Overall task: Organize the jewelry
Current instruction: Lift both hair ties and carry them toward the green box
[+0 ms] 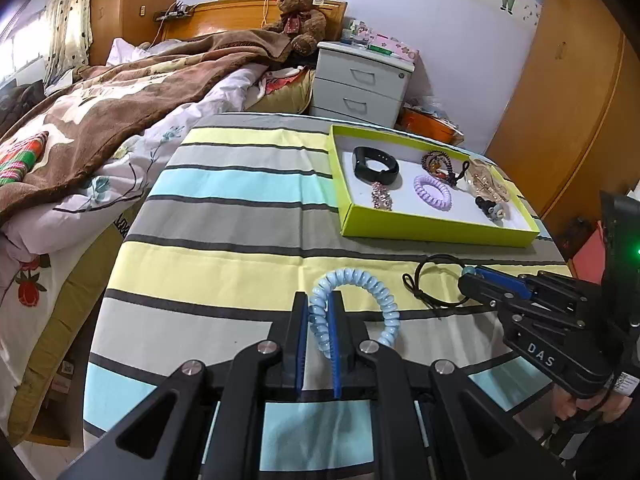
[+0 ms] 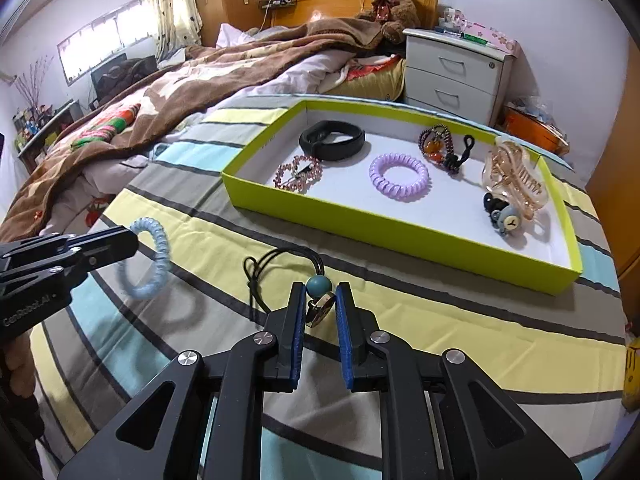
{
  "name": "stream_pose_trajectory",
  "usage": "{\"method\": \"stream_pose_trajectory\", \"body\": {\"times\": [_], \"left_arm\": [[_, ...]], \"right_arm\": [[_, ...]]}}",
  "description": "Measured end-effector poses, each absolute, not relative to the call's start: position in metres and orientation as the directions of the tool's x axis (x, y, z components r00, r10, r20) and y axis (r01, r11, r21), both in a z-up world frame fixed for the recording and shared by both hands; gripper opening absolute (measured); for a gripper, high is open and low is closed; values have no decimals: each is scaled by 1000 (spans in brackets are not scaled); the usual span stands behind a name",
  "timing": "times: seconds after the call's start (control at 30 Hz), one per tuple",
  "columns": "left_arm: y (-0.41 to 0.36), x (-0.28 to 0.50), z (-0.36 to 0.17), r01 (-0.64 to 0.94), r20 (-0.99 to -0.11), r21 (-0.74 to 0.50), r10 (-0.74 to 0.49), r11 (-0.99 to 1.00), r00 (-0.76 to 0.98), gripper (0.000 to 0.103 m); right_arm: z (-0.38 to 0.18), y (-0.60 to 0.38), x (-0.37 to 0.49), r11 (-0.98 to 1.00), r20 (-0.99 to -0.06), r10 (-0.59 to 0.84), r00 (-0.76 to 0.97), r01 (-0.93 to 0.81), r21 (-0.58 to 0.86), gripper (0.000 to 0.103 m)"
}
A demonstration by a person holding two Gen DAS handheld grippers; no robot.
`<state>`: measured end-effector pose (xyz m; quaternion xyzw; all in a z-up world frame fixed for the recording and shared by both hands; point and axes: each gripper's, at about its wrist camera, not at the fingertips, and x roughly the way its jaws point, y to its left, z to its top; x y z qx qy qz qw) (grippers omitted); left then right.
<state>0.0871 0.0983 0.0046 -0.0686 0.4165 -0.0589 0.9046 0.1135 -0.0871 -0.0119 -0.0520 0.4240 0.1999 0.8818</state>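
My left gripper is shut on a light blue spiral hair tie and holds it above the striped cloth; it also shows in the right wrist view. My right gripper is shut on a black cord necklace at its teal bead and metal pendant. The cord loop lies on the cloth. A yellow-green tray holds a black band, purple spiral tie, pink bracelet, beaded bracelets, a clear claw clip and a grey clip.
The striped cloth covers the table. A bed with a brown blanket lies to the left. A white nightstand and a teddy bear stand behind. A wooden wardrobe is at the right.
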Motion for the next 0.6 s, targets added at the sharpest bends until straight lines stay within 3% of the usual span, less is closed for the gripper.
{"method": "stream_pose_trajectory", "body": {"times": [0.6], "left_arm": [[89,90,27,82,-715,-153,-167,985,678,10]], "right_arm": [[34,-119,97,922,-684,336,648,-373,100,15]]}}
